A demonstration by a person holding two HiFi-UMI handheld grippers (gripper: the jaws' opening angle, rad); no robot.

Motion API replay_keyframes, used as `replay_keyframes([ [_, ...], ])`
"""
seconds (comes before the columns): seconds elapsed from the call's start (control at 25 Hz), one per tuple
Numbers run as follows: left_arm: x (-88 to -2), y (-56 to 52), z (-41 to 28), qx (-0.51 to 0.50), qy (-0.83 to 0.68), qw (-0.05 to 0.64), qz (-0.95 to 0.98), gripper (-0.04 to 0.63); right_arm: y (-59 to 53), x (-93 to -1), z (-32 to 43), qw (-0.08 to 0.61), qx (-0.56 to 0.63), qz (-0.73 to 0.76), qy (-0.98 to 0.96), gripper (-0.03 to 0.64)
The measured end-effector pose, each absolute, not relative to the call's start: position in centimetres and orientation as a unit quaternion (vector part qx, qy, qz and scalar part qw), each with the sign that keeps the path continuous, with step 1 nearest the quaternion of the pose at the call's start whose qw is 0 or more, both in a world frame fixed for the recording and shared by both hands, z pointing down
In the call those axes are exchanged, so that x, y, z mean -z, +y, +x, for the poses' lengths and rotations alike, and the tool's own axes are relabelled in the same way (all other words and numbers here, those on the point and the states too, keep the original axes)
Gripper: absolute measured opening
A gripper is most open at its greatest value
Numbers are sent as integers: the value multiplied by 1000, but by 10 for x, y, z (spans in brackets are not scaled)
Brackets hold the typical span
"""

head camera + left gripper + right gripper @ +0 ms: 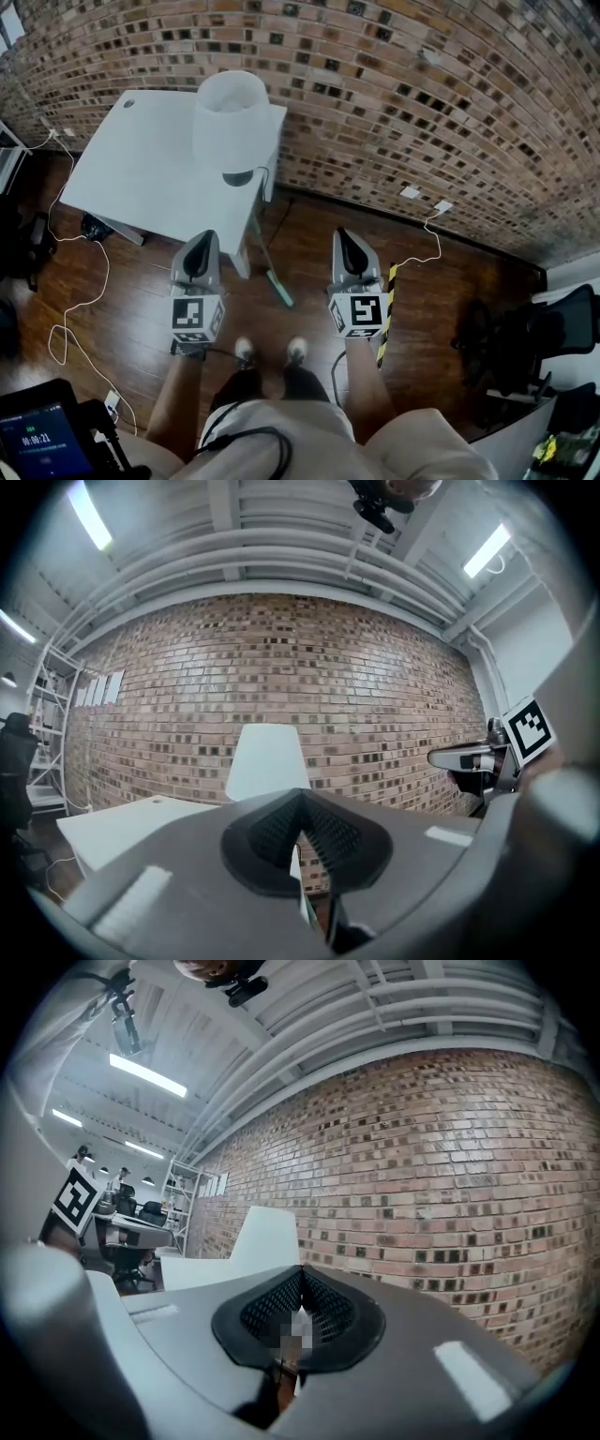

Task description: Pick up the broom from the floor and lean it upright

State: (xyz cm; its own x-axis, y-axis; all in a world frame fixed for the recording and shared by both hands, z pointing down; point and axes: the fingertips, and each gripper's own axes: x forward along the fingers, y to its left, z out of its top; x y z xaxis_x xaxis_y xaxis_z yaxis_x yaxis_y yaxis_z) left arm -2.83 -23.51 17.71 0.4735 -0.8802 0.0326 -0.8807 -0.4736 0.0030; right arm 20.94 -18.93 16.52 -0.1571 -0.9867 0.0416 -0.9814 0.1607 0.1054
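Now, with left gripper (203, 238) and right gripper (342, 234) both shut and empty, open one, drop toward broom (278, 287) at frame centre beside table (122, 178), clamp handle, then tilt up.

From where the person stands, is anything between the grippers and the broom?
Nothing visible is. The broom shows on the wooden floor ahead of the shoes, between the left gripper and right gripper. Its handle runs close beside the white table leg, which could crowd a grasp there.
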Motion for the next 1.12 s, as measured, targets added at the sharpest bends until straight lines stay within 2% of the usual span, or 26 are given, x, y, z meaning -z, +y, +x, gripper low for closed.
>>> replay_keyframes([
  [0.32, -170, -228, -43, -13, -490, -13, 872, 2, -166, -144, 189, 31, 48, 669, -741, 12],
  [0.68, -177, -172, -47, -22, -484, -8, 875, 2, -103, -146, 181, 14, 32, 658, -752, 12],
  [1.12, -163, -13, -15, -10, -504, -33, 863, 2, 50, -130, 215, 8, 57, 652, -756, 11],
])
